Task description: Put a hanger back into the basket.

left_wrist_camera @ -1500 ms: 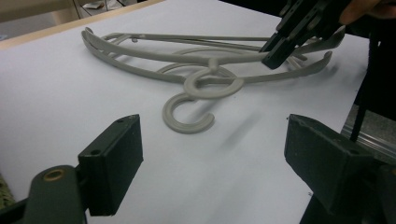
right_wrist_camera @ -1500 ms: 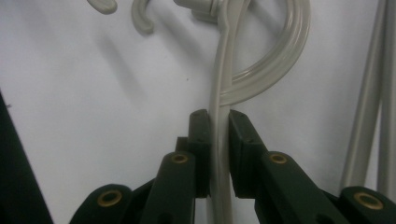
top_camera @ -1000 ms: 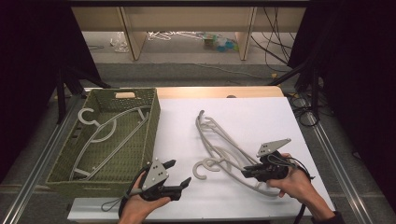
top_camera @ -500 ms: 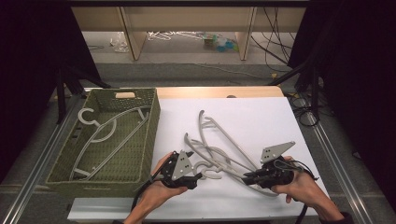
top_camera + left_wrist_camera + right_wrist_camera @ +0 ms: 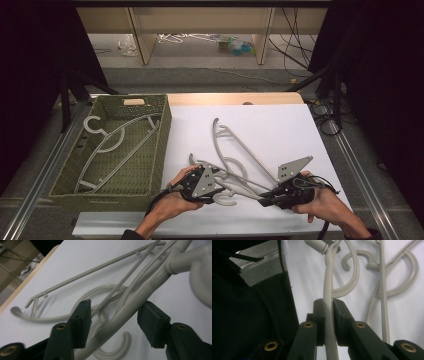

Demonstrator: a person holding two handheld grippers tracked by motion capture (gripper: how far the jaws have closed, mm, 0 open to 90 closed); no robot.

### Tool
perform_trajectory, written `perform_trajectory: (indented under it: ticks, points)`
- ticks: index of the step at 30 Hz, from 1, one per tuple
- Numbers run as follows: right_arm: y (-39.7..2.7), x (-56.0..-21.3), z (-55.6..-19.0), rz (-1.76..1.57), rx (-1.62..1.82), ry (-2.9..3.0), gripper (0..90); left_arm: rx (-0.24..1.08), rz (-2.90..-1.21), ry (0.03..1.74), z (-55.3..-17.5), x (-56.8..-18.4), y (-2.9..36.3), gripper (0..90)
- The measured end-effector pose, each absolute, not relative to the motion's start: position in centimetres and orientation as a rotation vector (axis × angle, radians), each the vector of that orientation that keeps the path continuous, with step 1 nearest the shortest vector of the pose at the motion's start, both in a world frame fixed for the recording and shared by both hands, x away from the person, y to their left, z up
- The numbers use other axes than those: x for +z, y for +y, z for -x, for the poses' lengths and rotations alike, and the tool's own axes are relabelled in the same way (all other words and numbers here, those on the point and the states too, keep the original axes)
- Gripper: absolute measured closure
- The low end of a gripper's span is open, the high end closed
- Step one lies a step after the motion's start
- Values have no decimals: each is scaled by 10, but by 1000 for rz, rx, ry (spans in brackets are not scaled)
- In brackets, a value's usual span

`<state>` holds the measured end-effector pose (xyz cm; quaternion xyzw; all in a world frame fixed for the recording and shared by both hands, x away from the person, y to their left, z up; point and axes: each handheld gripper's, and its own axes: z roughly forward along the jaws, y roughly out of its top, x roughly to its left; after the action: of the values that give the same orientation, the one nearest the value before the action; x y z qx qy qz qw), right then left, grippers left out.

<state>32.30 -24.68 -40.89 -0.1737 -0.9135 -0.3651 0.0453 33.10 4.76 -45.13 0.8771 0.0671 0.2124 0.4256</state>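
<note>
Right hand-held gripper (image 5: 328,315) clamped on hanger (image 5: 328,285); left hand-held gripper (image 5: 113,320) half-open, closing astride it.

Left gripper (image 5: 216,186) low over the tabletop near the front edge, jaws partly apart and just been closing, pads (image 5: 81,315) not yet pressing. Right gripper (image 5: 265,198) clamped tight, pads (image 5: 319,312) pinched, pointing toward the left one. Both forearms in from the bottom.

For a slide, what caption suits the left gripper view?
Open left tool straddling a grey hanger lying on the white table, pads not yet pressing.
</note>
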Motion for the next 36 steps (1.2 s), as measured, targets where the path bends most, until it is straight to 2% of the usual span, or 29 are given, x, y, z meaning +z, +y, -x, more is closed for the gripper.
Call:
perform_trajectory:
  ticks: [4,16,19,20,22,23,25,29,36]
  points:
    - [-247,-410,-324,514,-1115,-2788,810,505,-2200,101,-330,-452,43,573]
    - [-248,-412,-327,449,-1115,-2807,798,556,-2295,-143,-330,-446,40,691]
    - [-251,-410,-329,460,-1119,-2838,716,580,-2291,-165,-328,-443,38,717]
    - [-252,-409,-330,473,-1146,-2868,641,589,-2293,-180,-328,-441,37,737]
    - [-252,-409,-331,476,-1155,-2878,627,597,-2293,-181,-327,-439,37,743]
    - [-252,-406,-332,504,-1175,-2924,536,605,-2290,-183,-327,-438,36,763]
    - [-252,-405,-333,518,-1188,-2934,517,611,-2291,-181,-326,-433,35,771]
    - [-253,-394,-337,633,-1361,-3017,371,606,-2276,-112,-329,-423,34,792]
    - [-266,-381,-342,839,-1597,-2938,335,546,-2318,69,-332,-415,35,792]
